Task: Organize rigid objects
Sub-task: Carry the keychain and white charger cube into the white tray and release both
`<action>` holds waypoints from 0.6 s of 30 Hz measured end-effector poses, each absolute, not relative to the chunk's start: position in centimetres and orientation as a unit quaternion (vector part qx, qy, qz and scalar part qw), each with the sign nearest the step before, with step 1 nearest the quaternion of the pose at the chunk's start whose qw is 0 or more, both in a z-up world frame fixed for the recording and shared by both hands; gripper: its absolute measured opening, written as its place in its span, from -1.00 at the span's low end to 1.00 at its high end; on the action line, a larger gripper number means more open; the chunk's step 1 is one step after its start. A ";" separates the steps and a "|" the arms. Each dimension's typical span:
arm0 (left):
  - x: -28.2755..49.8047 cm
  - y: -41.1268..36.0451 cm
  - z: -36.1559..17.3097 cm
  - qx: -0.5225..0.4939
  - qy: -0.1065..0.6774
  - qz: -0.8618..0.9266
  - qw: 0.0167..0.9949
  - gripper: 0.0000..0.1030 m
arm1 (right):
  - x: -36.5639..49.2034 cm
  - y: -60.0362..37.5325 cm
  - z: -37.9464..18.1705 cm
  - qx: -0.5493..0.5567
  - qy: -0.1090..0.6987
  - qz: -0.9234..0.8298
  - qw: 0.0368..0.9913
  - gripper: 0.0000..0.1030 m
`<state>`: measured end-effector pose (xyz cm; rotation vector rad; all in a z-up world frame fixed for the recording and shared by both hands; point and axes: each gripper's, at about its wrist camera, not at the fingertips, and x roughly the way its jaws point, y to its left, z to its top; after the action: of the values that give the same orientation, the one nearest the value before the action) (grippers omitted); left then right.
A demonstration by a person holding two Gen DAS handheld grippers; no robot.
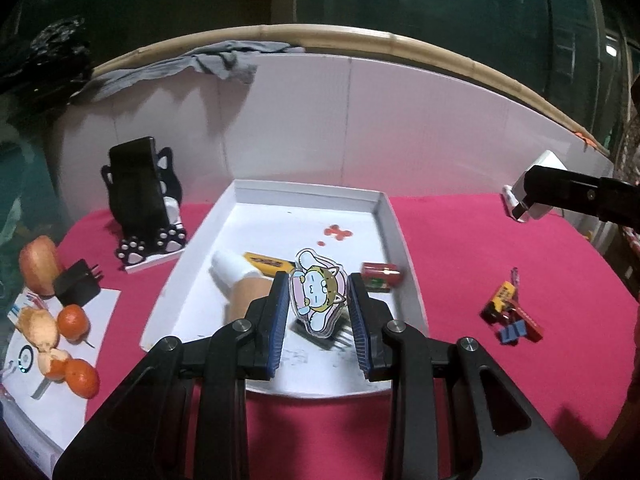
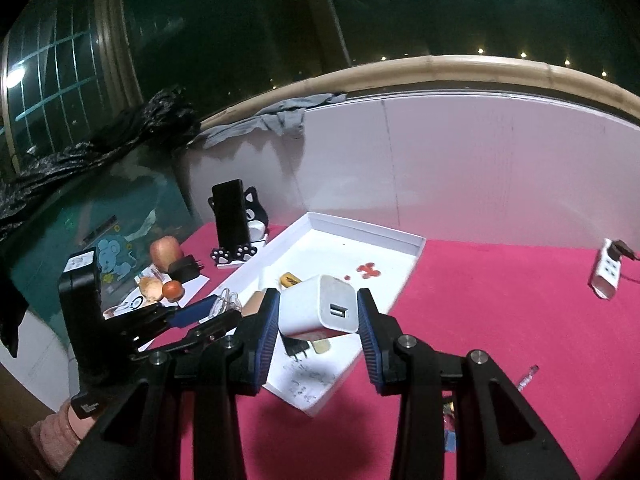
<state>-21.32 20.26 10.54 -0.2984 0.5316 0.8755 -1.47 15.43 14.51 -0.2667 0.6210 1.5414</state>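
Note:
My left gripper (image 1: 319, 280) is shut on a clear acrylic cartoon-cat standee (image 1: 318, 300), which hangs above the near end of the white tray (image 1: 384, 216). My right gripper (image 2: 318, 296) is shut on a white USB charger block (image 2: 320, 314), its port facing the camera, also over the tray (image 2: 418, 246). The left wrist view shows that charger (image 1: 536, 196) at the far right. In the tray lie a white and tan tube (image 1: 240, 280), a yellow item (image 1: 268, 262), a red cylinder (image 1: 380, 274), small red pieces (image 1: 338, 232) and a black plug (image 1: 320, 338).
A paw-print stand with a black phone (image 1: 140, 200) is left of the tray. Beyond it lie an apple (image 1: 38, 266), a black adapter (image 1: 78, 284) and oranges (image 1: 74, 322). Small yellow, red and blue items (image 1: 510, 316) lie on the pink cloth to the right. A power strip (image 2: 606, 274) lies far right.

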 end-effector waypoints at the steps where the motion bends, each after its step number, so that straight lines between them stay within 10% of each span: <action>1: -21.4 20.6 10.6 -0.143 0.253 0.419 0.860 -0.45 | -1.7 16.0 14.5 -0.120 0.276 0.684 0.664 -0.27; 18: -18.4 33.5 8.1 -0.196 0.303 0.458 0.812 -0.45 | -2.1 25.7 8.8 -0.163 0.331 0.651 0.663 -0.27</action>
<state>-18.35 33.54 8.08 -0.4177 0.6467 0.9787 -2.06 25.71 8.84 -0.3690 0.7493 1.4724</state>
